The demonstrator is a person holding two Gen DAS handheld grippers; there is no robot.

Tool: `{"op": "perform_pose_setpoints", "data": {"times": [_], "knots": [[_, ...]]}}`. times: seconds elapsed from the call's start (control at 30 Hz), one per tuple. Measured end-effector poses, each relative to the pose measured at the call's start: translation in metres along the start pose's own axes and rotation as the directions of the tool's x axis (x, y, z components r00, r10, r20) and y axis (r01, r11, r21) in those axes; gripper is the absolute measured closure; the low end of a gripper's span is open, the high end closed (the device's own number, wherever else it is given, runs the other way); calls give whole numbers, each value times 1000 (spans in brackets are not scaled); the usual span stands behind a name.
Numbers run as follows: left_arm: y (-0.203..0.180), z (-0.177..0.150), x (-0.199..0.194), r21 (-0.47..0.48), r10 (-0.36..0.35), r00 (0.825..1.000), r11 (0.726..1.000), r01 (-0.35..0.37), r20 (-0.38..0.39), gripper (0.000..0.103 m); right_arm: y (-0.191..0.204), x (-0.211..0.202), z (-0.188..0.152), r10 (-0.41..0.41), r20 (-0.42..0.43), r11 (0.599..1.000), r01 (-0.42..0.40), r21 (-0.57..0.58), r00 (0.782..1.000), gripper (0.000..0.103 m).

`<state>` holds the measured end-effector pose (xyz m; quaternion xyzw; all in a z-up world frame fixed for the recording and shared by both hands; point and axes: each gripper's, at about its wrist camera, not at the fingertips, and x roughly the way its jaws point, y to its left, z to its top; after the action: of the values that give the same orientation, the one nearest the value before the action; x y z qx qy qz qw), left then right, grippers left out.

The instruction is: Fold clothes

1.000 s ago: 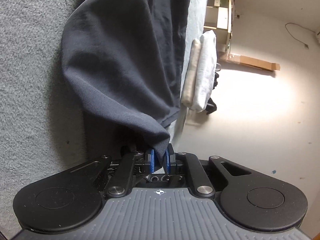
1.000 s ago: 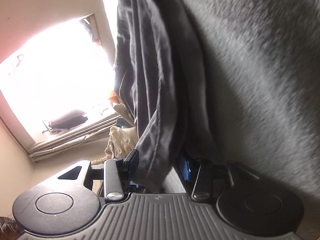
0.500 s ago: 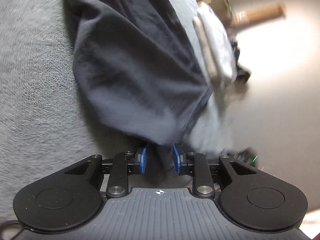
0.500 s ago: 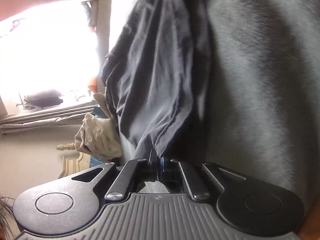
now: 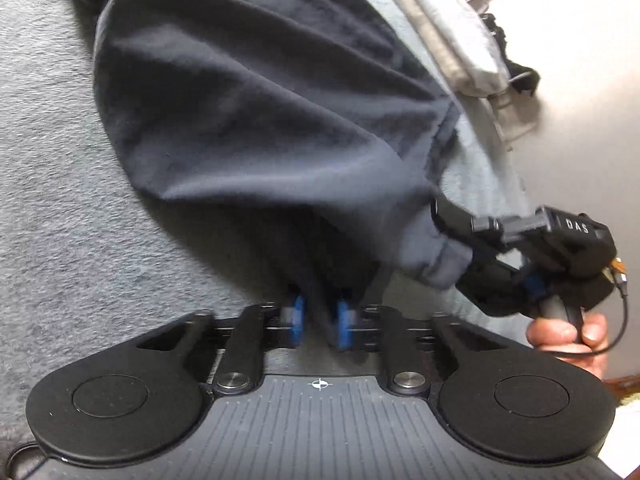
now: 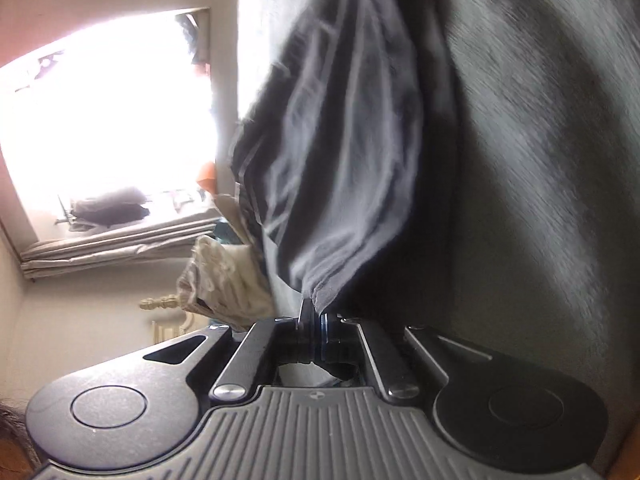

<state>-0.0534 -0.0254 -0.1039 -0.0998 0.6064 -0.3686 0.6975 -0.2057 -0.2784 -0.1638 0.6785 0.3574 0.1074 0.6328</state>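
A folded pale-grey cloth [image 5: 460,36] lies near the far edge of the grey fleecy blanket [image 5: 52,200], beside a black tangle of straps, with pale bare floor beyond; through the right wrist camera a crumpled beige garment [image 6: 224,280] and a blazing window [image 6: 108,120] fill the left side. The dark navy cotton garment [image 5: 256,104] lies bunched across the blanket, its near edge drawn up into both claws. The left gripper [image 5: 319,322] has just been closing, and its blue pads [image 5: 298,320] now pinch a fold of the dark fabric between them. The right gripper [image 6: 315,322], seen from the left camera at the right with a hand [image 5: 572,334] around its handle, is clamped tight on a gathered corner of the same garment [image 6: 340,168]. The draped fabric hides the blanket directly ahead of both claws. The right-hand picture is motion-blurred.
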Motion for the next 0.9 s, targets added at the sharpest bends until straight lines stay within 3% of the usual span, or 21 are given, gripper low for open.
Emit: {"op": "perform_pose_setpoints", "data": {"times": [0.07,0.37,0.53,0.77,0.83,0.9], "knots": [[-2,-2,-2,-5,20,1000,1000,-20,0,101,-7,2,-3,-27,-11,1000,27,13,1000,100],[2,-5,-7,-17,14,999,1000,-15,-32,102,-13,9,-9,-106,-54,994,106,-3,993,100],[0,-12,-11,42,28,999,999,-27,-30,101,-11,16,-10,-101,-75,995,100,-9,992,100],[-6,-11,-30,159,24,998,987,-16,-50,100,-20,24,-14,-179,-129,984,178,-16,975,98],[-4,-7,-42,183,24,999,983,-19,-29,99,-13,15,-13,-199,-127,980,194,-55,972,90],[-6,-3,-58,218,31,999,976,-32,7,98,-1,1,-11,-232,-105,968,219,-121,967,68]]}}
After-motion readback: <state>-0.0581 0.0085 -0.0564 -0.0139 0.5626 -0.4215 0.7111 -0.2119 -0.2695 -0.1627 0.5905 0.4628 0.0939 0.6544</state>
